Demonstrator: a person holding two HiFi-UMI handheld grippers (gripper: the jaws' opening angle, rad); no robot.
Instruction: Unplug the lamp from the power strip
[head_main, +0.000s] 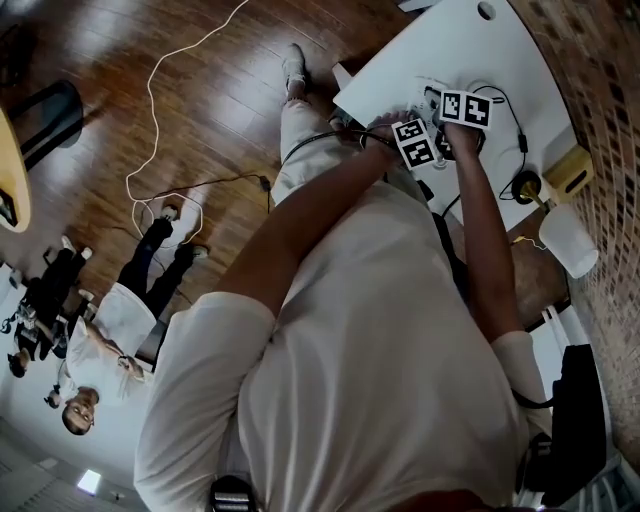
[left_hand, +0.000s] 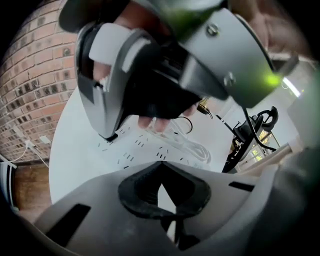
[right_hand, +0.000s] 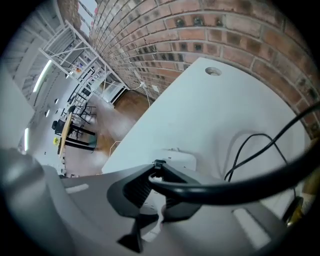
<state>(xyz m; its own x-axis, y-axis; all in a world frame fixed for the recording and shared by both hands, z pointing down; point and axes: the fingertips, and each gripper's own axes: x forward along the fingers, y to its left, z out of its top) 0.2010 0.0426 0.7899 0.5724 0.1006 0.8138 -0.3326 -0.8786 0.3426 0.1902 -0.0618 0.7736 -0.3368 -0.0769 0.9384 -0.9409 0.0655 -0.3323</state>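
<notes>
Both grippers meet over the white power strip (left_hand: 145, 150) on the white table (head_main: 470, 50). My left gripper (left_hand: 162, 180) is shut with nothing between its jaws, low over the strip's slots; the head view shows its marker cube (head_main: 415, 143). My right gripper (right_hand: 159, 172) is shut on the lamp's black plug (right_hand: 159, 164) at the strip's end (right_hand: 177, 159). The black cord (right_hand: 225, 192) runs off to the right across its jaws. The left gripper view shows the right gripper (left_hand: 107, 132) with its tip at the strip. The lamp (head_main: 572, 245) lies at the table's right.
A brick wall (right_hand: 210, 30) runs behind the table. A cable hole (right_hand: 213, 71) sits near the far edge. The strip's white cord lies coiled (left_hand: 197, 150) beside it. A person (head_main: 110, 330) and a white cable (head_main: 150, 100) are on the wooden floor to the left.
</notes>
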